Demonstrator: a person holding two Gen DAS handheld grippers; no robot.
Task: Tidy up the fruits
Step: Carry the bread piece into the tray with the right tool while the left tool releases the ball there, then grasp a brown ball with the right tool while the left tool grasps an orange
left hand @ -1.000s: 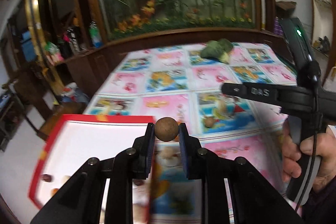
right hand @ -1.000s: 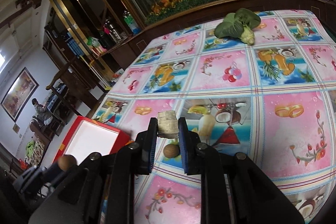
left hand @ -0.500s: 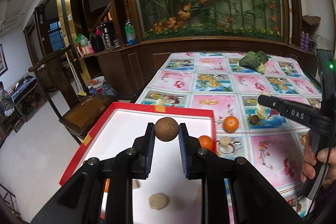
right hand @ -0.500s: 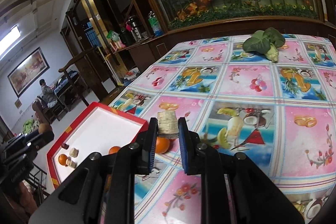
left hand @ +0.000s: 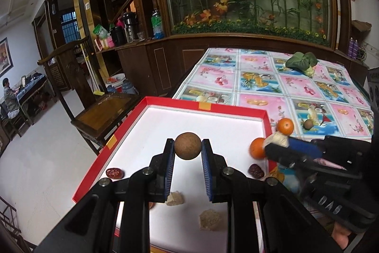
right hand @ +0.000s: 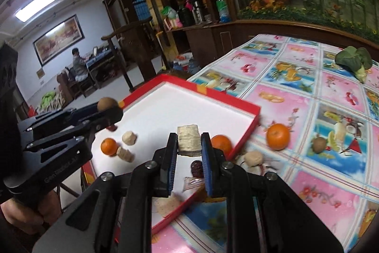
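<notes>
- A round brown fruit (left hand: 187, 145) sits pinched between the blue pads of the left gripper (left hand: 187, 151), held up over the middle of the red-rimmed tray (left hand: 208, 108), clear of its white floor.
- A pale, ridged cut chunk (right hand: 188, 140) is clamped between the fingers of the right gripper (right hand: 189, 146), above the tray's right rim near its near right corner.
- On the tray floor lie a small orange (right hand: 109, 146), two beige pieces (right hand: 129, 138) just beside it, a dark red date (left hand: 115, 172) by the left rim, another date (left hand: 256, 170) by the right rim, and a further beige lump (left hand: 211, 219) toward the near edge.
- A second orange (right hand: 221, 143) rests against the inside of the tray's right rim, just behind the right gripper's fingers.
- The tray lies at the left edge of the table (right hand: 305, 96), which carries a pink and blue fruit-print cloth.
- On the cloth just right of the tray sit a third orange (right hand: 277, 136), a small brown kiwi-like fruit (right hand: 318, 144) beside it, and a beige piece (right hand: 253, 158) close to the tray wall.
- A leafy green vegetable (right hand: 354, 60) lies well apart, near the table's far right corner.
</notes>
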